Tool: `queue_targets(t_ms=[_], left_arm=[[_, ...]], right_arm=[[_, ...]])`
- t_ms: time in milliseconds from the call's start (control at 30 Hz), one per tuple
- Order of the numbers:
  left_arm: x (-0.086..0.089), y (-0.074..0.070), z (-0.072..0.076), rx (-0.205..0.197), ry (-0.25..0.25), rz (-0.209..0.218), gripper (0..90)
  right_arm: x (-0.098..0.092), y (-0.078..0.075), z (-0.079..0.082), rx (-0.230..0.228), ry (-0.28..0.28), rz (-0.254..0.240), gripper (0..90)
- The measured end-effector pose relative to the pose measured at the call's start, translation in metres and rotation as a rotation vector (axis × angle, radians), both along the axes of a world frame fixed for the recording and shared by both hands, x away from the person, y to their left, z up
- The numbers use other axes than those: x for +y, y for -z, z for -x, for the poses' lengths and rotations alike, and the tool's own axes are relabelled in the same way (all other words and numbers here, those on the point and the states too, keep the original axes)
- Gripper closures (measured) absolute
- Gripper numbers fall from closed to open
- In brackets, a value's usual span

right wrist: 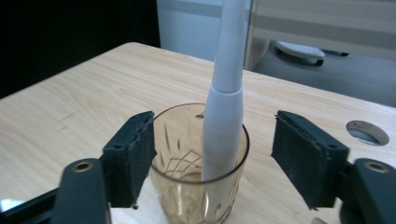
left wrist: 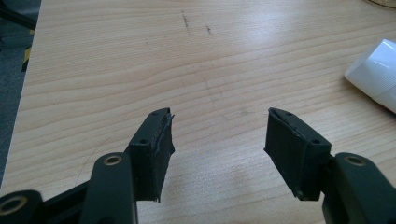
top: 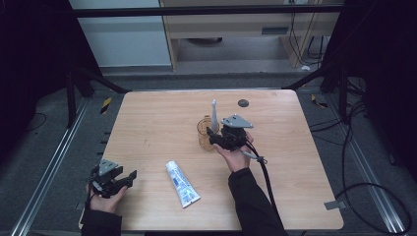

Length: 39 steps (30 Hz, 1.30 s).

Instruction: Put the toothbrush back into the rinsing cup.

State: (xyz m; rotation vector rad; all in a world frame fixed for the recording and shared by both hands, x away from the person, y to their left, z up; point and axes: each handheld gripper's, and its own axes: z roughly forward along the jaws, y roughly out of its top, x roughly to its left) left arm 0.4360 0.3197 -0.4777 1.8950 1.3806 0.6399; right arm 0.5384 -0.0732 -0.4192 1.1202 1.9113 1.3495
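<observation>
The worktop [top: 147,123] is the biggest thing before me, a pale wood slab with a small dark round disc [top: 243,103] set in it near the far edge, at about one o'clock from the centre.

My right gripper [top: 212,136] sits just right of the worktop's centre, its grey plate on top and its cable trailing back along my sleeve toward five o'clock. In the right gripper view its two black jaws stand spread wide, one on each side of the glass [right wrist: 201,163], and neither pad presses on it; I see a gap on the right side, while the left pad sits close against the rim, and I cannot tell whether it touches.

My left gripper [top: 127,177] rests at the near left corner, at about eight o'clock from the centre. In the left gripper view its jaws are spread with only bare wood between them.

The toothpaste tube [top: 182,183], white with blue print, lies flat at about six o'clock from the centre, between my two hands, its flat end toward my left gripper.

The amber cut glass stands upright just left of my right gripper.

The white toothbrush handle [right wrist: 224,121] stands inside the glass, leaning on its rim at the side toward three o'clock and rising well above it.
</observation>
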Motion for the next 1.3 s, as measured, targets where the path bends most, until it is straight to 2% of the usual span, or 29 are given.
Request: queue_targets(t_ms=[67,167,267,400,500,533,567,600,633,667,733,767,900,967,1000,1033,1067,1133,1300], left_arm=[[-0.001,0.0,0.0,0.001,0.007,0.004,44.0],[-0.002,0.0,0.0,0.003,0.011,0.006,48.7],[-0.003,-0.001,0.001,0.003,0.017,0.007,52.8],[-0.007,-0.002,0.002,0.003,0.029,-0.002,57.6],[-0.011,-0.003,0.003,0.006,0.047,0.001,63.0],[-0.014,-0.004,0.004,0.013,0.063,0.0,65.9],[-0.014,-0.004,0.004,0.013,0.063,0.0,66.9],[-0.018,-0.005,0.005,0.017,0.079,0.001,68.4],[-0.018,-0.005,0.005,0.017,0.079,0.001,69.7],[-0.023,-0.006,0.006,0.023,0.101,0.0,71.0],[-0.025,-0.006,0.007,0.026,0.109,0.0,73.1],[-0.03,-0.006,0.007,0.033,0.127,-0.002,74.4],[-0.04,-0.006,0.009,0.048,0.168,-0.008,78.1],[-0.049,-0.006,0.012,0.063,0.209,-0.011,80.5],[-0.049,-0.006,0.012,0.063,0.209,-0.011,81.1],[-0.057,-0.005,0.014,0.077,0.239,-0.01,82.0],[-0.057,-0.005,0.014,0.077,0.239,-0.01,82.6],[-0.069,-0.004,0.017,0.098,0.284,-0.012,84.0],[-0.08,-0.002,0.02,0.118,0.329,-0.025,86.0]], right_arm=[[-0.011,-0.007,0.009,0.013,-0.008,-0.02,25.6],[-0.02,-0.014,0.014,0.019,-0.015,-0.023,24.7],[-0.033,-0.023,0.026,0.008,-0.014,-0.008,24.7],[-0.051,-0.025,0.038,0.011,-0.005,0.031,26.5],[-0.066,-0.019,0.046,0.03,0.005,0.07,28.3],[-0.077,-0.013,0.051,0.045,0.011,0.078,29.4],[-0.077,-0.013,0.051,0.045,0.011,0.078,29.4],[-0.088,-0.008,0.056,0.061,0.013,0.075,30.7],[-0.088,-0.008,0.056,0.061,0.013,0.075,30.7],[-0.099,-0.002,0.062,0.069,0.022,0.075,32.2],[-0.104,0.001,0.065,0.077,0.026,0.079,32.7],[-0.113,0.008,0.071,0.083,0.034,0.084,34.2],[-0.124,0.015,0.077,0.096,0.048,0.102,35.6],[-0.131,0.021,0.082,0.104,0.05,0.107,36.5],[-0.133,0.023,0.083,0.107,0.049,0.11,36.8],[-0.135,0.026,0.085,0.117,0.048,0.113,36.8],[-0.136,0.027,0.086,0.117,0.048,0.119,36.7],[-0.139,0.031,0.089,0.125,0.051,0.119,37.5],[-0.146,0.037,0.096,0.139,0.056,0.118,38.3]])
